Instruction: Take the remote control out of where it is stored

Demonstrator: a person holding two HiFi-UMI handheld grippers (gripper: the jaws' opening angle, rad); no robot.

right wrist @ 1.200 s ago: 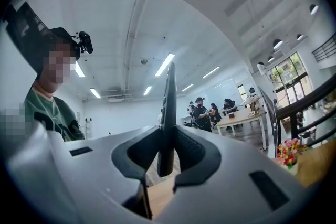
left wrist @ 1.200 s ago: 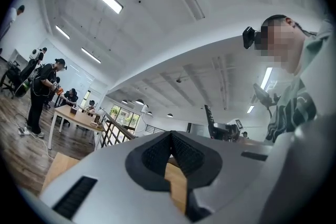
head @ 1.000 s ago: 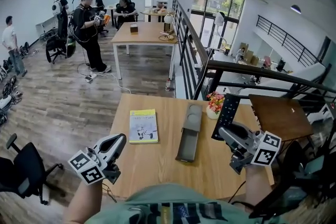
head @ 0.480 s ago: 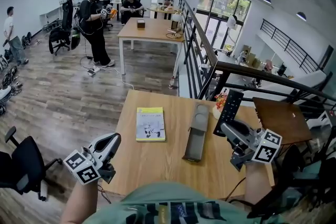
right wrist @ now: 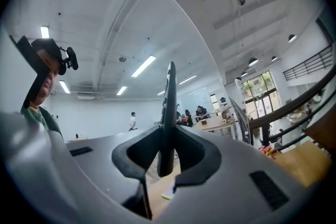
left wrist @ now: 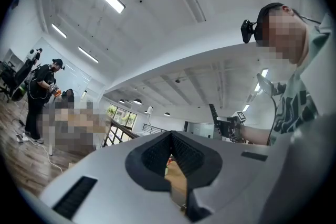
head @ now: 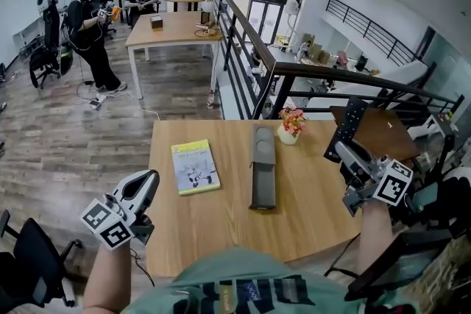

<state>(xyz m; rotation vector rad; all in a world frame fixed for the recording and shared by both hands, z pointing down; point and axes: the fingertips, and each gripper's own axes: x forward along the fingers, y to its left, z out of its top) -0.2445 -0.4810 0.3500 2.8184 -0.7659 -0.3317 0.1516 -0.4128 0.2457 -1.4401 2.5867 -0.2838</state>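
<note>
Remote control [head: 347,130] clamped in right claw [head: 344,151], left claw [head: 146,180] closed, grey holder [head: 263,176] beside potted flowers [head: 290,127]

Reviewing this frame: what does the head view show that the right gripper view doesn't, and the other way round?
Head view only: the left gripper beside the table, and the grey holder with no remote in it. Right gripper view only: the pads pressed on both faces of the remote control, seen edge-on. Both: the right gripper holding the remote control above the table, and the flowers.
</note>
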